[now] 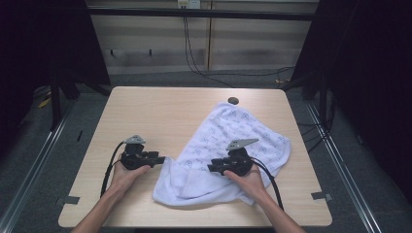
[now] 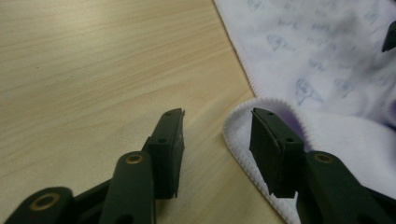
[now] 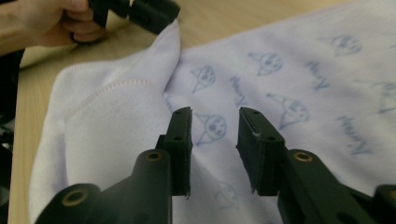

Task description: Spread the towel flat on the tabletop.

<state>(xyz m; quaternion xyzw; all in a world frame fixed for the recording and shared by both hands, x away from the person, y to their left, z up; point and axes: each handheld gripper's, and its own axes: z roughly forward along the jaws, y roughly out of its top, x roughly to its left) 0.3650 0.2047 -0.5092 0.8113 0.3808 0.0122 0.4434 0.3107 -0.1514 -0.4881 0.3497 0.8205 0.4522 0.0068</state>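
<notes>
A pale wooden bench [image 1: 160, 116] carries a white towel [image 1: 228, 145] printed with small blue cat faces and lettering; it lies rumpled from the bench's centre toward four o'clock, its near part folded over itself. At twelve o'clock of the towel a small dark round disc [image 1: 233, 101] sits in the benchtop, just clear of the cloth. Cables [image 1: 194, 58] hang down the back wall and run along the floor beyond the bench. Nothing stands between the hands and the towel.

The towel's near right corner is hidden under the right hand [image 1: 250, 182], and the printed words are too blurred to read.

The left tongs [image 2: 217, 140] stand apart over bare wood at the towel's nine o'clock edge, with one jaw over the rolled hem; whether it touches the cloth cannot be told. The right tongs [image 3: 215, 140] gape over the towel's printed face, gripping nothing.
</notes>
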